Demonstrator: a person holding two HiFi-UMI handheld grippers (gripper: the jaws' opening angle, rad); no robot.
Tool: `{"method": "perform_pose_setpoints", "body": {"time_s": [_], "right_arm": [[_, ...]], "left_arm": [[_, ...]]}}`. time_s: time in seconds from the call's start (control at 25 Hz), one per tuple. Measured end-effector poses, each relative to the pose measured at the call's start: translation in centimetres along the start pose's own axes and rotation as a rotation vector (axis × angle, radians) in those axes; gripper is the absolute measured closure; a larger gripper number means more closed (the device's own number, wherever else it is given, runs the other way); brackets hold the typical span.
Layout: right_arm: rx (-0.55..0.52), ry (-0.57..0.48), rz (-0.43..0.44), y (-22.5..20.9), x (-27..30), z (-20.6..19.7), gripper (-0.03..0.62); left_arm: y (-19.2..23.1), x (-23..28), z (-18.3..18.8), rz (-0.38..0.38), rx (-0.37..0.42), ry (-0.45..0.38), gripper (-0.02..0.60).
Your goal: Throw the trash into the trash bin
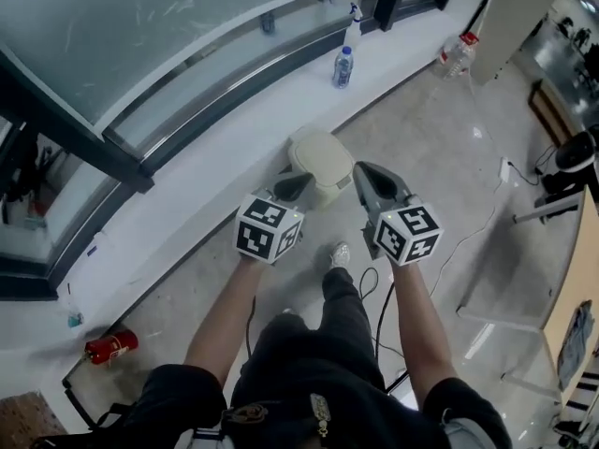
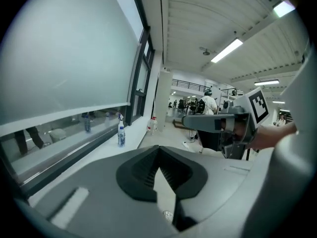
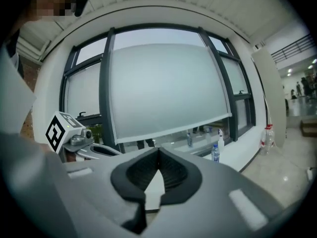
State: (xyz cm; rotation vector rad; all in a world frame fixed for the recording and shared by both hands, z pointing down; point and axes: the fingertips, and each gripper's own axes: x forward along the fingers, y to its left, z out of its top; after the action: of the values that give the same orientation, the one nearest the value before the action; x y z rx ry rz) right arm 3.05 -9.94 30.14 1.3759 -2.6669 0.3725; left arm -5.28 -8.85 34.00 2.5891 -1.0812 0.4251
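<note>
A beige trash bin (image 1: 318,162) with its lid down stands on the floor against the white window ledge (image 1: 215,171), straight ahead of both grippers. My left gripper (image 1: 298,183) is raised in front of it with its jaws shut and nothing between them; its own view (image 2: 158,150) shows the tips touching. To its right, at the same height, my right gripper (image 1: 367,171) is also shut and empty (image 3: 158,151). Neither gripper view shows the bin. The right gripper (image 2: 218,125) appears in the left gripper view, and the left one's marker cube (image 3: 62,130) in the right gripper view.
A blue-labelled bottle (image 1: 343,66) and a spray bottle (image 1: 353,31) stand on the ledge. A red-capped plastic bottle (image 1: 456,54) sits further along. A red canister (image 1: 110,346) lies on the floor at left. A cable (image 1: 468,237) runs across the floor near a white table (image 1: 524,288).
</note>
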Motion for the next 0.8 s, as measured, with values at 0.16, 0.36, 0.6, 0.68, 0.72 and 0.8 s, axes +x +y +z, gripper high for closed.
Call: {"method": "perform_pose_setpoints", "body": {"time_s": [0.16, 0.36, 0.6, 0.68, 0.72, 0.8], "right_arm": [[-0.053, -0.096, -0.012, 4.0, -3.5, 5.2, 0.591], [-0.108, -0.191, 0.0, 8.3, -7.0, 10.9, 0.591], [-0.111, -0.253, 0.019, 11.5, -10.4, 14.1, 0.591], [-0.113, -0.262, 0.019, 12.1, -11.1, 14.4, 0.591], [-0.114, -0.266, 0.02, 12.4, -11.5, 14.4, 0.591], [-0.112, -0.279, 0.023, 12.8, -12.3, 14.5, 0.591]], "left_arm": [[-2.9, -5.2, 4.3, -0.025, 0.056, -0.092, 0.577], [-6.7, -10.1, 9.2, -0.06, 0.118, -0.188, 0.577], [-10.1, -14.4, 11.5, -0.081, 0.128, -0.242, 0.577], [-10.7, -15.4, 11.8, -0.082, 0.122, -0.256, 0.577], [-11.1, -15.7, 11.8, -0.08, 0.122, -0.26, 0.577], [-11.6, -16.3, 12.0, -0.07, 0.133, -0.266, 0.577]]}}
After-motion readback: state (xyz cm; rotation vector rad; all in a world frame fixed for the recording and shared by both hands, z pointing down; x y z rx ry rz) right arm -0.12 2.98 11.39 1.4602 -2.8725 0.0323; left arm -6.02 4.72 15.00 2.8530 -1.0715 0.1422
